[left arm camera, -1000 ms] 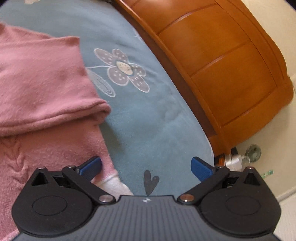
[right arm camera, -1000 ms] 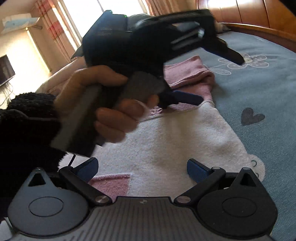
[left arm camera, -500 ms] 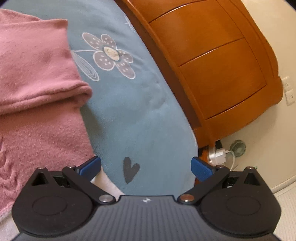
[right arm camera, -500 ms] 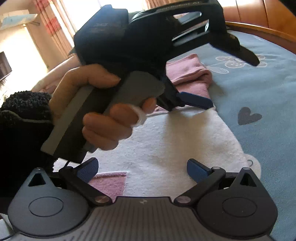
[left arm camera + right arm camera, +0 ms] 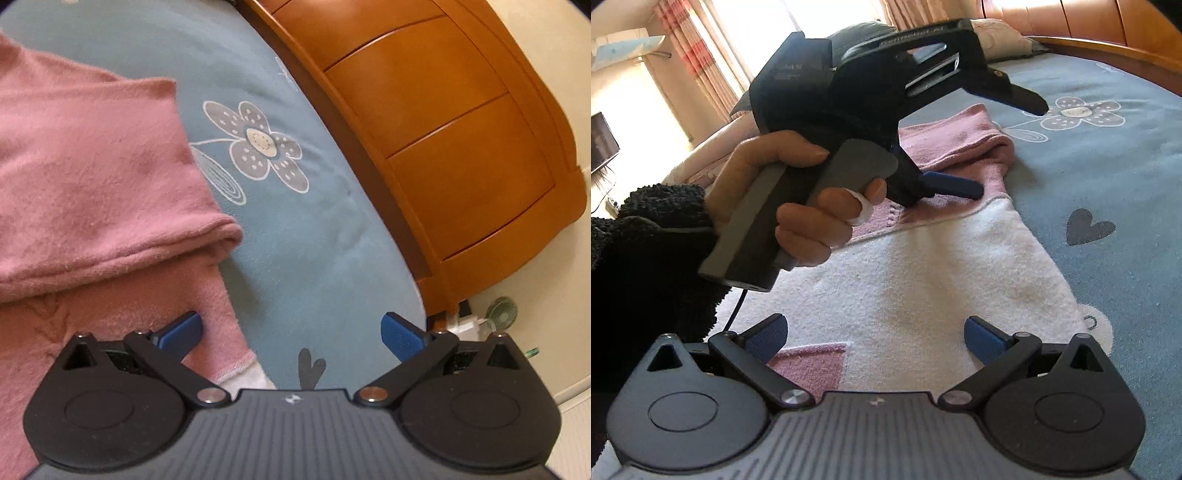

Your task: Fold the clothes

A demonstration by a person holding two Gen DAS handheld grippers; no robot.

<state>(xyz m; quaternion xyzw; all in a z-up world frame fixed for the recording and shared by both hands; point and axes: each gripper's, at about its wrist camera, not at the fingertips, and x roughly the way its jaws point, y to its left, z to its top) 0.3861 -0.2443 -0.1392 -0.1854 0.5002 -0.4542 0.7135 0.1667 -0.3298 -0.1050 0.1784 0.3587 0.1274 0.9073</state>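
A pink and white sweater point(image 5: 923, 280) lies flat on the blue bedspread point(image 5: 1108, 177). Its pink sleeve point(image 5: 96, 192) is folded across the pink upper part. In the left wrist view my left gripper point(image 5: 291, 332) hovers open over the sweater's right edge, one blue pad above pink cloth, the other above the bedspread. The right wrist view shows the same left gripper point(image 5: 997, 147) held by a hand point(image 5: 798, 199) in a dark fuzzy sleeve, nothing between its fingers. My right gripper point(image 5: 875, 338) stands open low over the white lower part of the sweater.
A curved wooden headboard point(image 5: 443, 122) borders the bed on the right, with a small fan point(image 5: 500, 312) on the floor beyond it. The bedspread has a flower print point(image 5: 258, 144) and a heart print point(image 5: 1087, 225). Curtains point(image 5: 701, 62) and a pillow point(image 5: 1001, 37) lie behind.
The left gripper has swung back toward the folded sleeve and dipped lower over the sweater's edge. The right gripper has barely moved. Both stay open.
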